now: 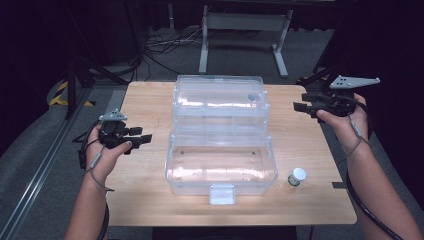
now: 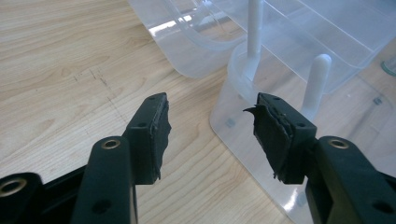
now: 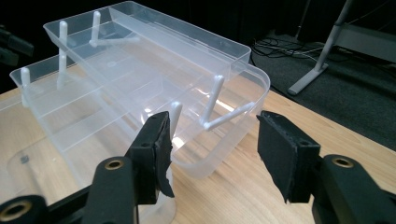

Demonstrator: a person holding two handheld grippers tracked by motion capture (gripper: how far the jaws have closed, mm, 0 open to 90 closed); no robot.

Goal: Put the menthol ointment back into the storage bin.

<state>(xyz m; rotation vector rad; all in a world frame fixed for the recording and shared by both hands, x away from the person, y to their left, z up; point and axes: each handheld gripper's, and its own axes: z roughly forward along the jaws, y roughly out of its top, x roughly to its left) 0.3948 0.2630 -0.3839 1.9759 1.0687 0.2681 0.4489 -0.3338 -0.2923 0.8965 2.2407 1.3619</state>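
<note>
Left gripper [image 1: 141, 138] and right gripper [image 1: 303, 106], both spread wide and empty, flank the clear tiered box [image 1: 220, 131].

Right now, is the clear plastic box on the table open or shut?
Open. The clear box has its tiered trays lifted up and back on white arms, leaving the bottom compartment uncovered.

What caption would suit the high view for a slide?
Two hand-held claws, left claw and right claw, both open, flank an opened clear plastic toolbox on a wooden table, small white-capped jar nearby.
</note>
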